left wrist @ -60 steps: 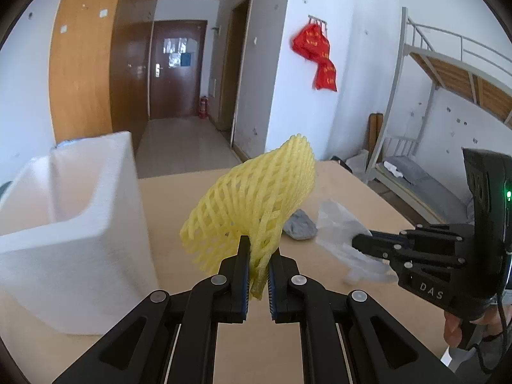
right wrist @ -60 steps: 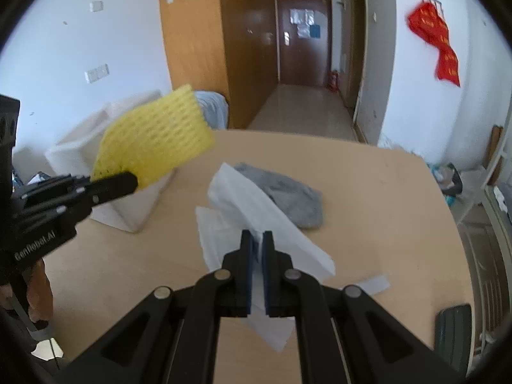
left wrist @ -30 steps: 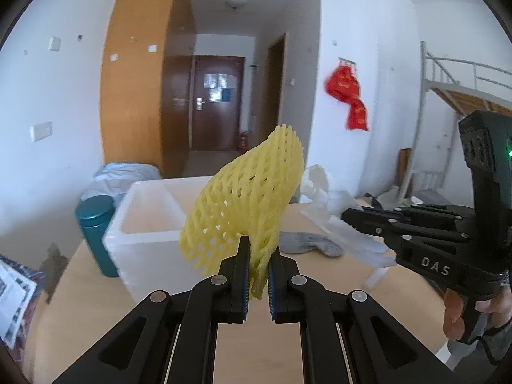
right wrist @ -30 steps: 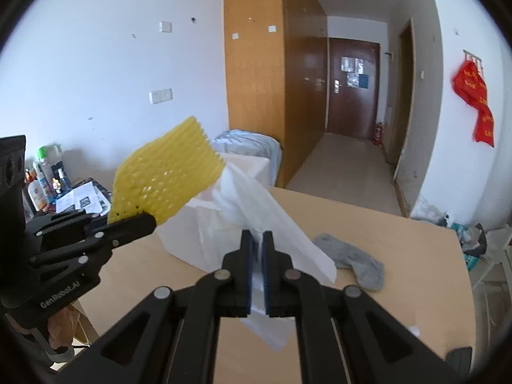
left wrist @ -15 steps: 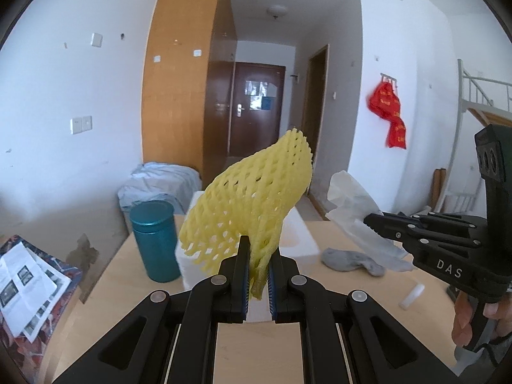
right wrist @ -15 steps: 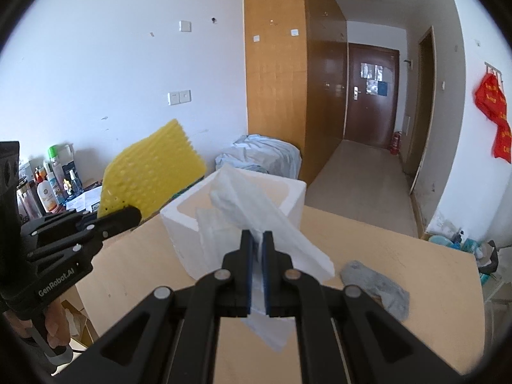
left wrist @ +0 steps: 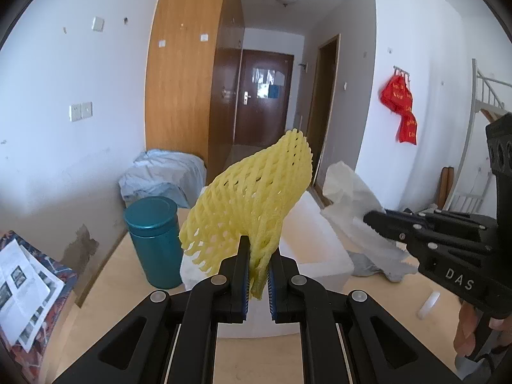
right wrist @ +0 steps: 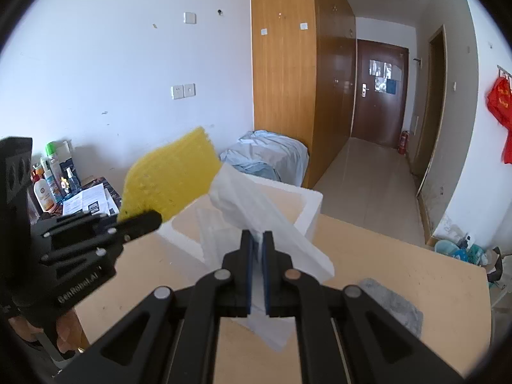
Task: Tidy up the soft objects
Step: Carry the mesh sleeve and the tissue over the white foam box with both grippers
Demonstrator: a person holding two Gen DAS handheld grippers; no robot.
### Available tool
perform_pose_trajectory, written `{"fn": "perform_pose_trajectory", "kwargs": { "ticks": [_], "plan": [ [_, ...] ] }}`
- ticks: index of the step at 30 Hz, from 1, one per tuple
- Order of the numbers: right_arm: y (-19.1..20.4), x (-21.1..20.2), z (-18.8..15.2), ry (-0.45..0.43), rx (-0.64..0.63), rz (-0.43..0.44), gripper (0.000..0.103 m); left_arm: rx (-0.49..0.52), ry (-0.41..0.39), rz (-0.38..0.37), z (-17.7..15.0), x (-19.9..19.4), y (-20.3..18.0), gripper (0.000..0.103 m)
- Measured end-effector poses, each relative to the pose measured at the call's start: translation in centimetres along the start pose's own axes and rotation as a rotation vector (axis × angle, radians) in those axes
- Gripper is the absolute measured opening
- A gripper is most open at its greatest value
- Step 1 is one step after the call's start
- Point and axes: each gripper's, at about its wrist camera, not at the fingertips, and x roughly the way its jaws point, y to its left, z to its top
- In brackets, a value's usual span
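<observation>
Holding a yellow foam fruit net (left wrist: pixel 252 198) by its lower edge, the left gripper (left wrist: pixel 258 283) is clenched on it, so the net stands up in front of the white foam box (left wrist: pixel 316 240), lifted clear of the table (right wrist: pixel 400 275), probably so it can be dropped in from above. The right gripper (right wrist: pixel 258 275) is likewise clamped on a white plastic bag (right wrist: pixel 256 211), which fans up and toward the box's near rim and trails below the jaws. Both soft items are thus in the air on the near side of the box, one at each side of its opening. Its open top faces up; whether anything lies inside is hard to tell, since the held items screen it. Right of the box a grey sock (right wrist: pixel 390 307) lies flat on the table, not yet collected. Left of the box stands a teal canister (left wrist: pixel 153 243), just beside its wall.
</observation>
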Motion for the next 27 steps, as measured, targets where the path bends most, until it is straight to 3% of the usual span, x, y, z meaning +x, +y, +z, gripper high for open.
{"fn": "perform_pose_trajectory", "kwargs": {
  "ticks": [17, 27],
  "plan": [
    [-1.1, 1.8, 0.6, 0.025, 0.007, -0.014, 0.008, 0.018, 0.060, -0.041, 1.0, 5.4, 0.4, 0.010],
    [-2.2, 1.0, 0.7, 0.018, 0.026, -0.049, 0.008, 0.006, 0.157, -0.067, 1.0, 9.4, 0.0, 0.010]
  ]
}}
